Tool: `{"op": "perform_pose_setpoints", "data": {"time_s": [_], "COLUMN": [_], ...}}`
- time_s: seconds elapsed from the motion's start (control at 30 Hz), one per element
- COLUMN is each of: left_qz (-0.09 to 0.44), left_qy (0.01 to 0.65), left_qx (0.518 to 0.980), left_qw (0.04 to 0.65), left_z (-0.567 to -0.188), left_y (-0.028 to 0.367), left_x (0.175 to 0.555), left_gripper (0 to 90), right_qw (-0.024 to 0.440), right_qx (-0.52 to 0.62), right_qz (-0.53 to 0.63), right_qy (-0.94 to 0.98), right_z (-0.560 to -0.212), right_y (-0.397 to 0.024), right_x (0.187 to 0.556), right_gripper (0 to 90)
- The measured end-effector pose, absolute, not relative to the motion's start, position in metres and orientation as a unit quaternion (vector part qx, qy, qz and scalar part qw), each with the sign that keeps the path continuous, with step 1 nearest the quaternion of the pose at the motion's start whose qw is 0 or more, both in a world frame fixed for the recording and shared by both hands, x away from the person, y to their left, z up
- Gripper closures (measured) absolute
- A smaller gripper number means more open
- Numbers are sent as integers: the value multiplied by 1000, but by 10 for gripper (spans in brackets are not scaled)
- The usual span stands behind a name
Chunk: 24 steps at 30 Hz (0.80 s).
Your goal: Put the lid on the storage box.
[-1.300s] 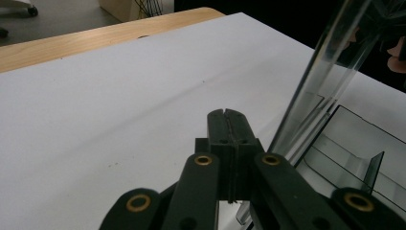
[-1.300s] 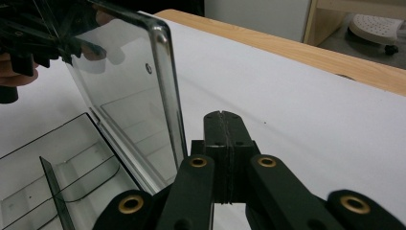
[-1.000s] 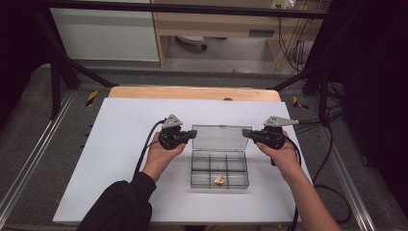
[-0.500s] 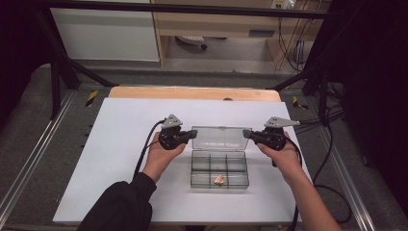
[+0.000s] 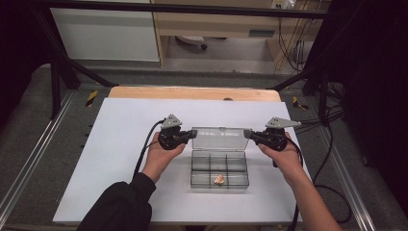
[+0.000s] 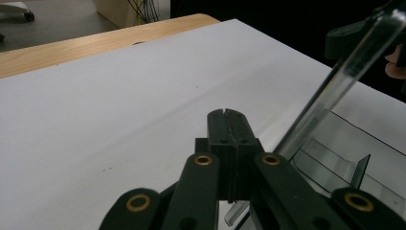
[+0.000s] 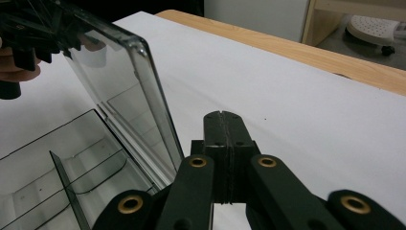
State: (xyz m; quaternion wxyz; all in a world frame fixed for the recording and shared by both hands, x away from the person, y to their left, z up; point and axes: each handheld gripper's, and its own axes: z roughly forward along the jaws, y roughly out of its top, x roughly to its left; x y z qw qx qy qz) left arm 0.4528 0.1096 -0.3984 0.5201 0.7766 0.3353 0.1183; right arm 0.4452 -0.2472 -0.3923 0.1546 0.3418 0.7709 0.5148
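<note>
- The clear plastic compartment box [image 5: 219, 169] sits on the white table [image 5: 120, 144], toward the person's side and midway between the two hands, with its hinged lid [image 5: 219, 138] standing open at the far edge.
- The left tool [image 5: 191, 135] has its jaws pressed flat together with nothing between them, its tip right at the lid's left edge; whether it actually touches I cannot tell.
- The right tool [image 5: 248, 134] is likewise closed on nothing, its tip at the lid's right edge.
- A small tan object [image 5: 219, 179] lies in the near middle compartment; it is too small to name.
- The box looks light and rigid, thin-walled and glossy, so I would expect it to skate across the smooth table under any sideways push.
- The lid, seen edge-on in the left gripper view [image 6: 335, 81], is a thin pane; it probably flexes and swings freely on its hinge.
- Best hold, to my eye: pinch a side wall or the lid's rim, and steady the base with the other tool.
- Squeezing hard could crack the plastic.
</note>
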Motion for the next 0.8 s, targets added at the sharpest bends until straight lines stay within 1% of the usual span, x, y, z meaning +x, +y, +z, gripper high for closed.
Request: {"op": "perform_pose_setpoints", "data": {"time_s": [0.8], "left_qz": [119], "left_qy": [331], "left_qx": [775], "left_qw": [524], "left_z": [-396], "left_y": [112], "left_x": [448], "left_gripper": [900], "right_qw": [154], "right_qx": [343], "right_qz": [514], "right_qy": [771], "right_z": [-391], "right_y": [-251], "right_x": [435], "right_gripper": [900]}}
